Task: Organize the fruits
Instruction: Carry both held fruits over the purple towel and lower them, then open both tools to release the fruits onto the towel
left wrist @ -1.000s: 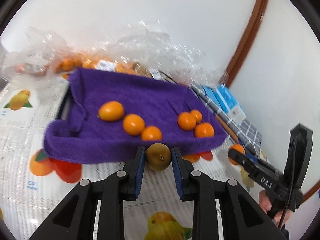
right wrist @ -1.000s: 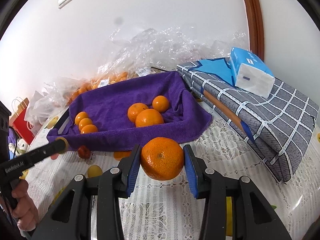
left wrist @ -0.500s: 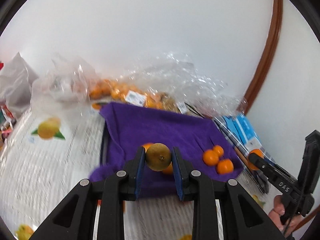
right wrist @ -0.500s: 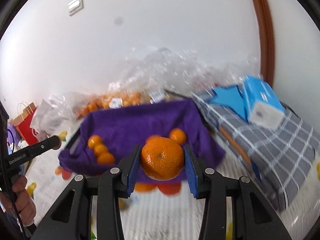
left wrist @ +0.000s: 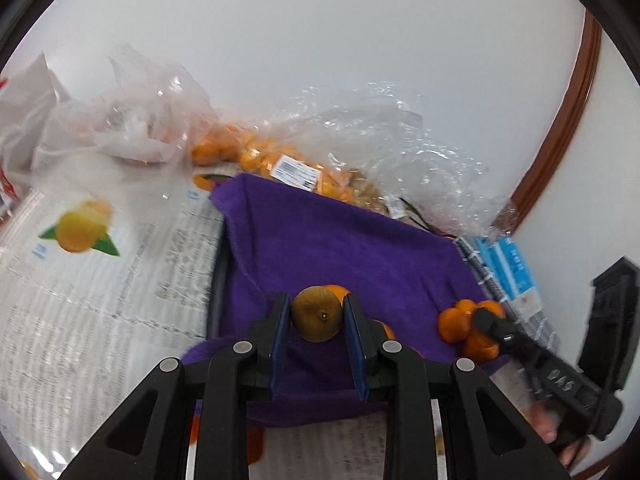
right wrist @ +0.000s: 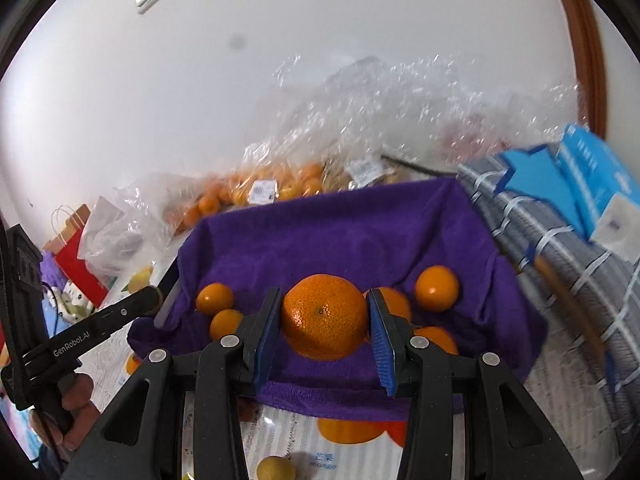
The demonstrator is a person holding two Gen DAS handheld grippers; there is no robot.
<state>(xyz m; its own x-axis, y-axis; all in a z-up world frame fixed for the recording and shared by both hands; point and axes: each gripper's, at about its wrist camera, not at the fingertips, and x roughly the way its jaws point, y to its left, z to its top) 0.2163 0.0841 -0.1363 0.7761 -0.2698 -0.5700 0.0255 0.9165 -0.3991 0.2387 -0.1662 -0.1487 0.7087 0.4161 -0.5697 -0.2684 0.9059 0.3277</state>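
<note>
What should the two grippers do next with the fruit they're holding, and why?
Probably carry both a little further over the purple towel and lower them before letting go. The left gripper clamps a small brownish fruit and the right gripper a large orange, both held at the towel's near edge, with small oranges already lying on it.

Left gripper (left wrist: 316,314) clamped a small brownish fruit (left wrist: 316,314); right gripper (right wrist: 323,318) clamped an orange (right wrist: 323,318). Both pointed forward and downward, side by side.
</note>
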